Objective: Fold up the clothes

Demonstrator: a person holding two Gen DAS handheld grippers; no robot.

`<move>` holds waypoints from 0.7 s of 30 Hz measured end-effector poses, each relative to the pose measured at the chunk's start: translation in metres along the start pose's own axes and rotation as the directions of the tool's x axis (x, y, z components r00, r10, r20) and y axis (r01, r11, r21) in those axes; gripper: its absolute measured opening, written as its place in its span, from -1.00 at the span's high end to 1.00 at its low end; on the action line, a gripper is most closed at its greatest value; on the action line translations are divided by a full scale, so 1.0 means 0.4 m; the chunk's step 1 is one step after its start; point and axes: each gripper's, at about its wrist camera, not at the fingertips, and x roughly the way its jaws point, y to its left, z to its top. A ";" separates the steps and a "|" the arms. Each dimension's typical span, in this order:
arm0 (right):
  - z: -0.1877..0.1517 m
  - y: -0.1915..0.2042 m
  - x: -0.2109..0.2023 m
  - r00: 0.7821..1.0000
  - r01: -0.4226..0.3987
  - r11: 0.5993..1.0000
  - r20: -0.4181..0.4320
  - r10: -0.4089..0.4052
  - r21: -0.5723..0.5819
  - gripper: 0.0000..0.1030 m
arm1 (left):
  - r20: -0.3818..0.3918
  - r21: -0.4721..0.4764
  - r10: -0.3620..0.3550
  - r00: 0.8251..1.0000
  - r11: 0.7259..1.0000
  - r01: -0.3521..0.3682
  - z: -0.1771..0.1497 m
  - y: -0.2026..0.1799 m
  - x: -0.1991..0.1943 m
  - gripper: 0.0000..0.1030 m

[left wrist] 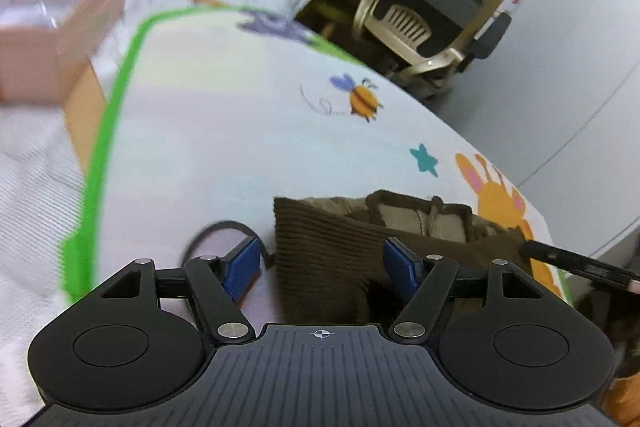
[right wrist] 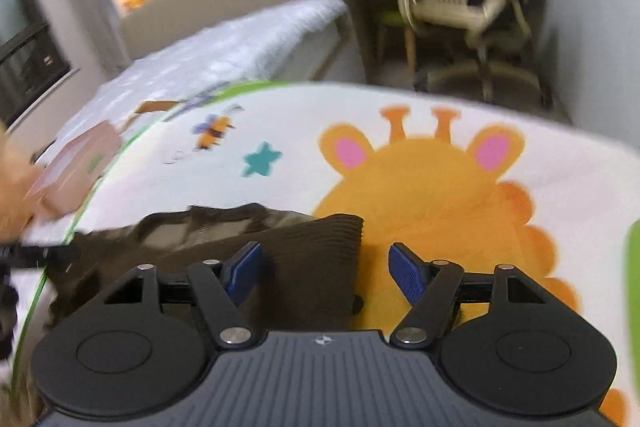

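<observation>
On the white play mat [left wrist: 208, 131] with cartoon print and green border – both grippers released above a brown ribbed-knit garment [left wrist: 320, 251].

The left gripper [left wrist: 320, 269] has its jaws spread wide, blue pads [left wrist: 240, 271] apart; one pad is over bare mat, the other over the garment's ribbed hem, which lies between the jaws. The right gripper [right wrist: 325, 273] is equally spread – nothing clamped – with the brown garment [right wrist: 308, 259] under its left pad and the orange giraffe print [right wrist: 432, 195] under its right. The garment lies flat near the mat's near edge, beige lining exposed. A pink open box [left wrist: 60, 35] stands beside the green border; a beige-framed office chair [left wrist: 432, 3] stands beyond the mat.
</observation>
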 end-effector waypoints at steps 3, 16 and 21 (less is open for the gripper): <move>0.022 0.028 0.057 0.999 -0.028 0.999 -0.022 0.028 -0.015 -0.04 | 0.010 0.013 -0.022 1.000 1.000 0.022 0.003 -0.017 0.037 -0.39; -0.095 0.076 -0.340 0.978 -0.145 0.980 0.132 0.162 -0.136 0.77 | 0.016 0.232 -0.085 0.996 0.970 0.079 -0.161 -0.120 -0.153 0.72; -0.258 0.065 -0.465 0.984 -0.107 0.973 0.122 0.134 -0.205 0.77 | 0.015 0.351 -0.114 0.993 0.931 0.102 -0.286 -0.171 -0.301 0.67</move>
